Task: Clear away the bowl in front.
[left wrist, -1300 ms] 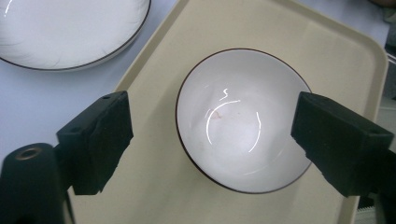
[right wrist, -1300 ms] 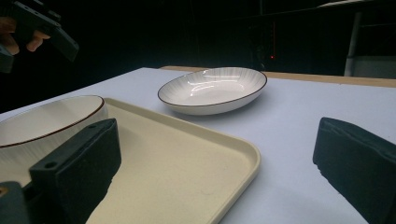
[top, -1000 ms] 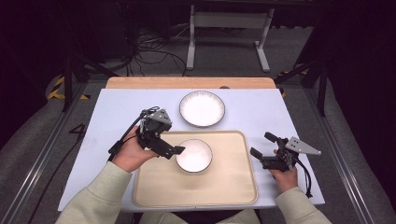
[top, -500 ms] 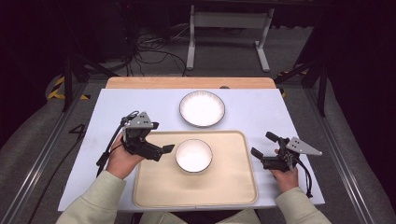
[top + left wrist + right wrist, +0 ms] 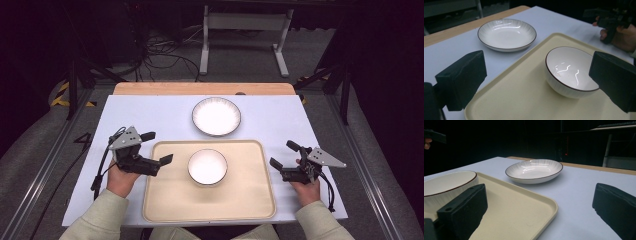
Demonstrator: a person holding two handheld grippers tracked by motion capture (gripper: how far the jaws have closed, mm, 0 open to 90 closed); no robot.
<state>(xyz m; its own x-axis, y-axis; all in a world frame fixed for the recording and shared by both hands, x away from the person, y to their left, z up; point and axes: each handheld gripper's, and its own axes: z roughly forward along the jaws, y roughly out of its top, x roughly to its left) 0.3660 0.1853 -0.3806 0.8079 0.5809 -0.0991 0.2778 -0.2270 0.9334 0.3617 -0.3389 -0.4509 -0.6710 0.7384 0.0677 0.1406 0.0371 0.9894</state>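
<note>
While the white bowl (image 5: pixel 207 166) sits upright on the beige tray (image 5: pixel 165 200), toward the tray's far edge and midway across it, the left tool (image 5: pixel 157 148) hangs just off the tray's left rim with its jaws spread wide and holding nothing. From the left gripper view, the bowl (image 5: pixel 571 72) lies ahead between the two black jaws but well beyond their tips, apart from both. The right tool (image 5: pixel 284 154) is held beyond the tray's right rim, over the pale blue surface (image 5: pixel 150 115), and its jaws also stand wide and empty; in the right gripper view the bowl (image 5: pixel 447 186) shows at the left, past the near jaw. A white plate (image 5: pixel 216 116) rests on the surface just beyond the tray's far edge, apart from the bowl.

Compared with a second ago, the left tool has drawn back from the bowl: then its jaws were close against the bowl's left side, and now it sits outside the tray's left rim. The bowl, plate and right tool lie as they did.
</note>
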